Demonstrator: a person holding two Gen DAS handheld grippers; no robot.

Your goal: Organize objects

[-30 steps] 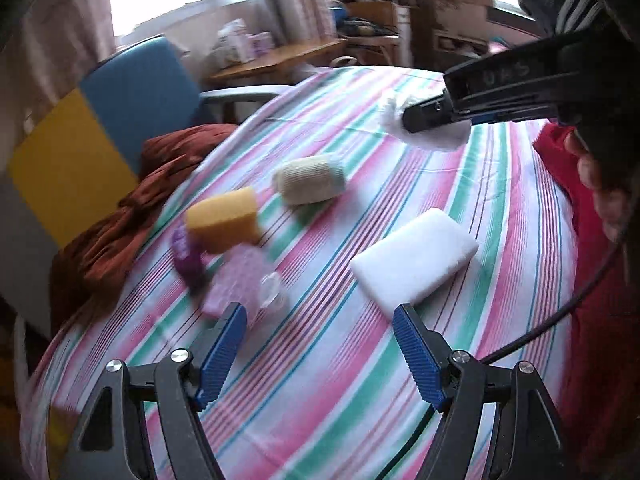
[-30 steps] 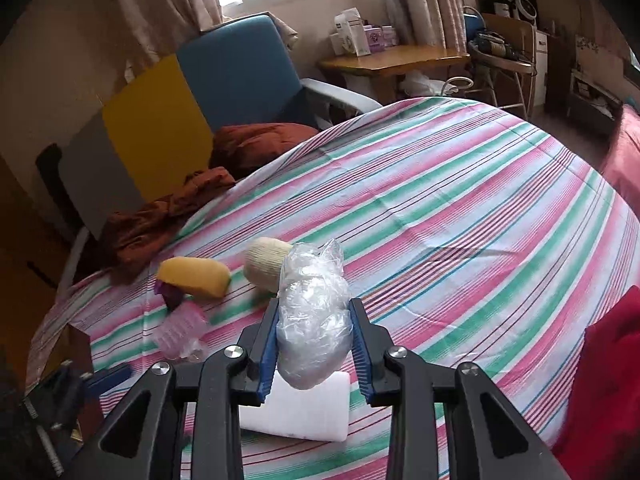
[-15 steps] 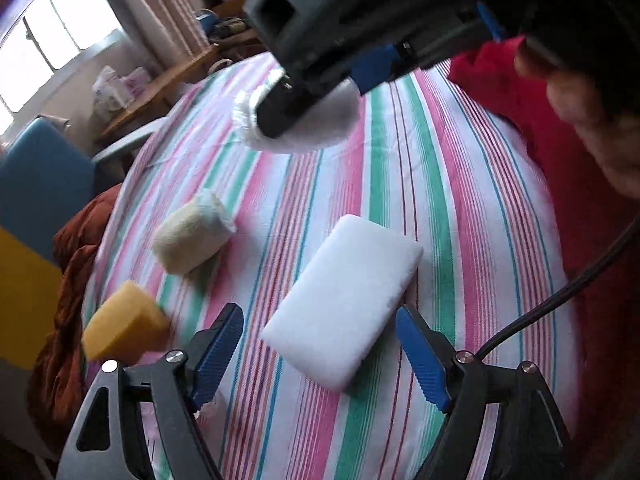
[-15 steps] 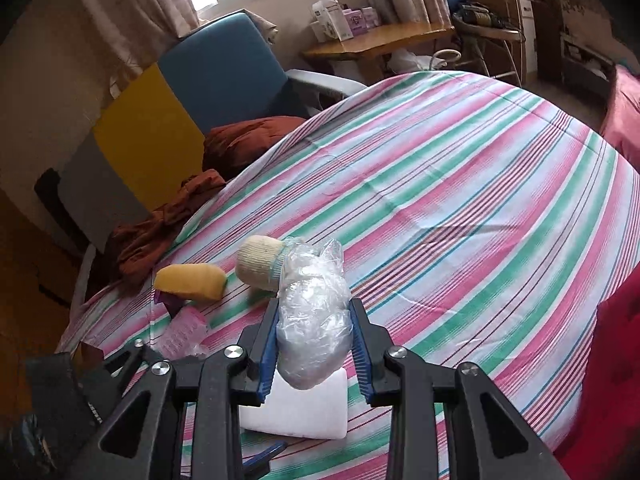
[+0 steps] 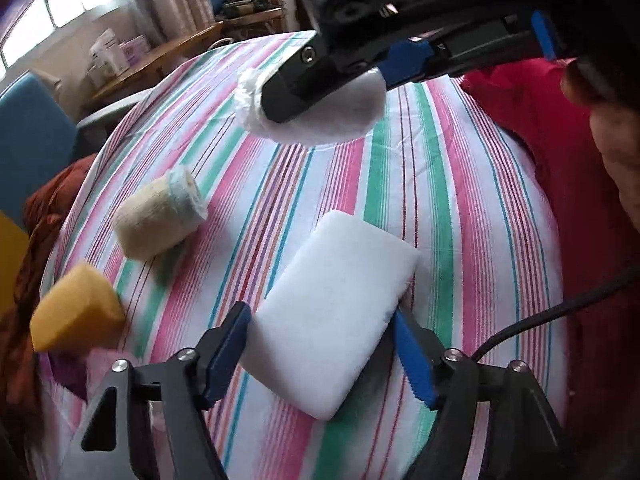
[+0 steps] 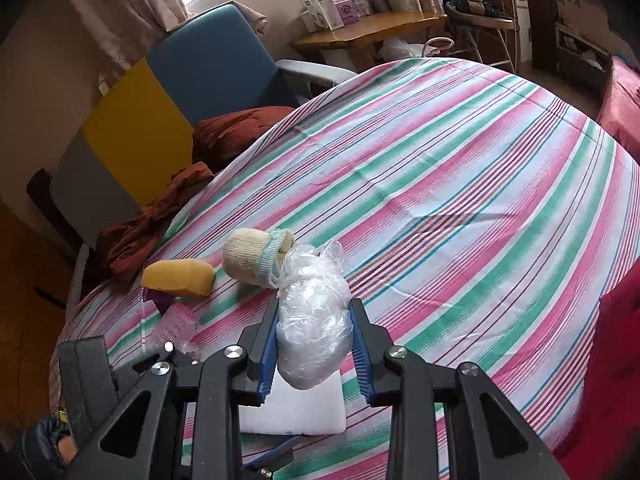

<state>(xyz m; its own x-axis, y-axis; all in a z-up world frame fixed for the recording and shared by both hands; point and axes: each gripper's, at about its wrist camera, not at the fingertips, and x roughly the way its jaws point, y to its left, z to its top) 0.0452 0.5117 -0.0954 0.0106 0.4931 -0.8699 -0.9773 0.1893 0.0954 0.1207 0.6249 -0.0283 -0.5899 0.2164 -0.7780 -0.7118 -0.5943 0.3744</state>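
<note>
A white rectangular sponge lies on the striped cloth. My left gripper points down over it, and its jaws are closing with the sponge's near end between the blue pads. The pads sit right at its edges without denting it. My right gripper is shut on a crumpled clear plastic bag and holds it above the cloth. In the left wrist view that bag hangs just beyond the sponge. From the right wrist the sponge shows under the bag.
A cream rolled sock and a yellow sponge lie to the left, with a pink and purple brush near them. Red fabric borders the right side. A blue and yellow chair with rust cloth stands beyond the left edge.
My left gripper swung right from the pink brush to the white sponge, came down over it, and its jaws narrowed around it. The right gripper stayed put with the bag.
</note>
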